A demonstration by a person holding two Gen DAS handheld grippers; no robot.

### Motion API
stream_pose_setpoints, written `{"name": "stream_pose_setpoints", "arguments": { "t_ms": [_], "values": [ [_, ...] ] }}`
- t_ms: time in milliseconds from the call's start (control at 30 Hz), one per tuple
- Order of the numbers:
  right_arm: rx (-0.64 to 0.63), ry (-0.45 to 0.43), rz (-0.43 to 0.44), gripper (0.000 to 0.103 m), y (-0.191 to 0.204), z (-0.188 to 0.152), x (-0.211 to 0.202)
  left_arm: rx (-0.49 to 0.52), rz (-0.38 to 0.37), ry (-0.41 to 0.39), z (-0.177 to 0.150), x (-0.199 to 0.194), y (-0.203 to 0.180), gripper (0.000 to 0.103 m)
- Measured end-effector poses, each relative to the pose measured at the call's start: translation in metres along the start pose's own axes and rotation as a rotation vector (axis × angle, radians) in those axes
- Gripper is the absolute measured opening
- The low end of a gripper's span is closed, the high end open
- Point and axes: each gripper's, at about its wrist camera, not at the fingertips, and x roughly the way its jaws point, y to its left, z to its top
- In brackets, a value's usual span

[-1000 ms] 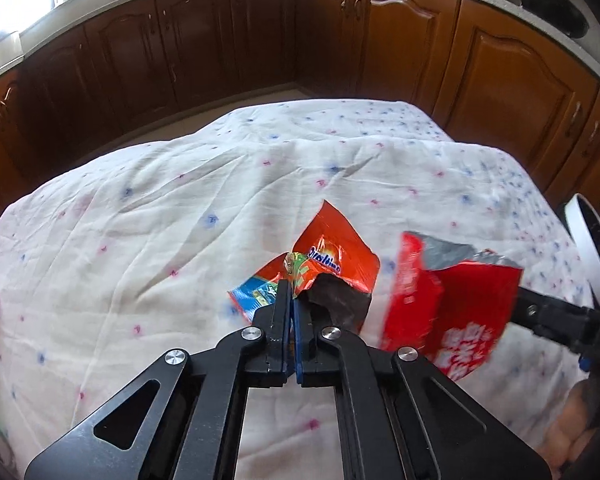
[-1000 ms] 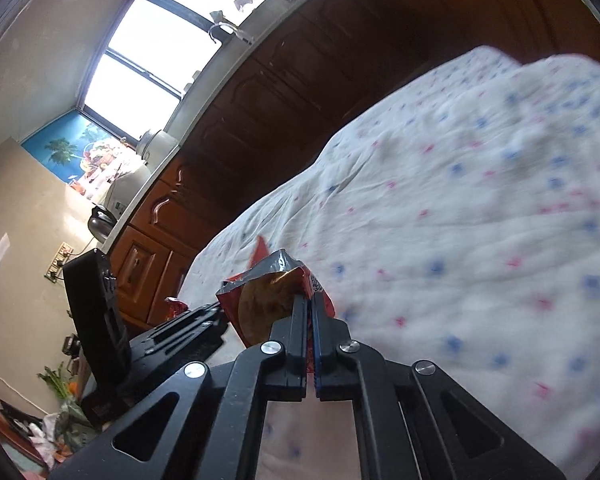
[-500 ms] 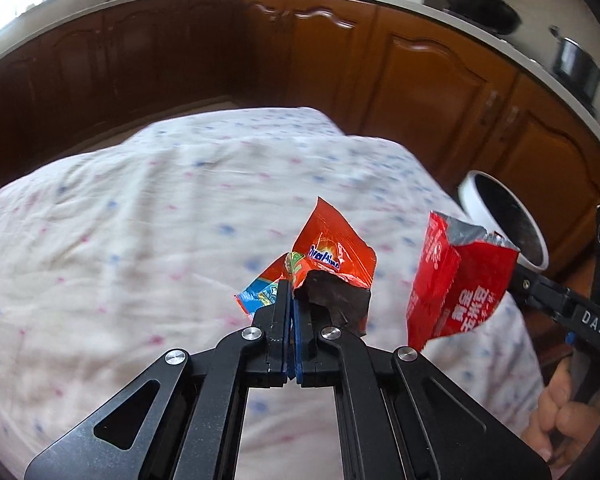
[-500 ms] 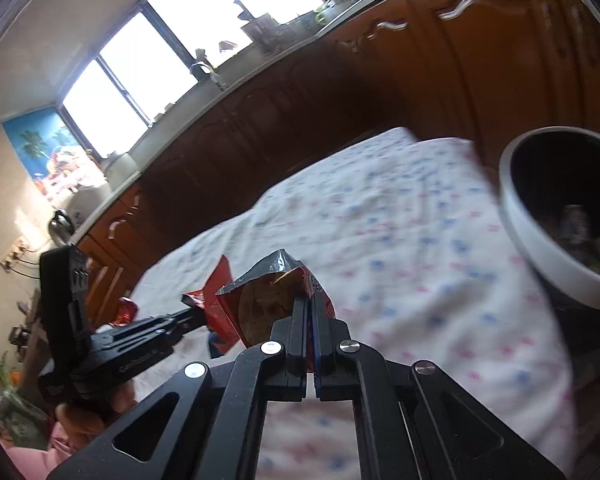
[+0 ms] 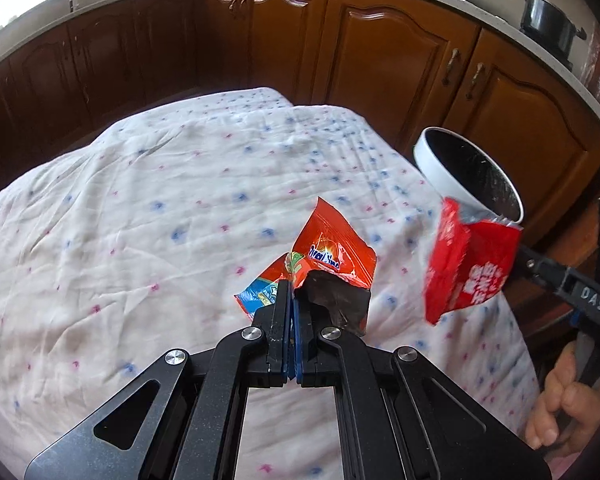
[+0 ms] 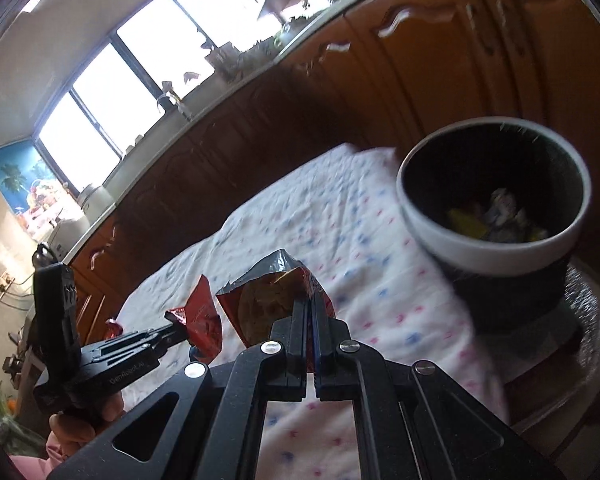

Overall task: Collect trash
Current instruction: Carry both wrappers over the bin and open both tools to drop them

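Holding trash above the cloth-covered table (image 5: 140,208): both tools are seen clamped on wrappers. The left tool (image 5: 291,304) is pinched tight on an orange wrapper (image 5: 332,256), its crumpled foil underside hanging dark at the right of the fingers; blue print shows at the wrapper's lower left corner. The right tool (image 6: 311,312) is closed on a red snack bag (image 6: 268,300), whose torn silver mouth gapes upward and to the left. In the left wrist view the same red snack bag (image 5: 468,264) is seen off to the right, near the table's right edge, with the right tool (image 5: 540,268) reaching in from the side and a hand (image 5: 568,408) gripped round its handle below. In the right wrist view the left tool (image 6: 180,326) is seen at lower left, with the orange wrapper (image 6: 202,320) at its tip.

A bin (image 6: 492,256) with a white rim and dark inside is noted just beyond the table's right edge; scraps lie at its bottom. Neither wrapper is over its mouth. Brown wooden cabinets (image 5: 380,52) are ranged behind, a window (image 6: 140,92) above them.
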Motion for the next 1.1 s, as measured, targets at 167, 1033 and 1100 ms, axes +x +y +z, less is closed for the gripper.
{"name": "stream_pose_setpoints", "arguments": {
  "t_ms": [167, 1033, 1100],
  "values": [
    [0.006, -0.044, -0.031, 0.002, -0.011, 0.007, -0.019, 0.02, 0.005, -0.022, 0.007, -0.002, -0.02, 0.001],
    [0.004, -0.169, -0.143, 0.002, -0.058, 0.035, -0.076, 0.146, -0.06, -0.068, 0.045, 0.002, -0.112, 0.001],
    [0.005, -0.175, -0.148, 0.002, -0.061, 0.036, -0.077, 0.152, -0.064, -0.069, 0.047, 0.004, -0.117, 0.001]
  ]
}}
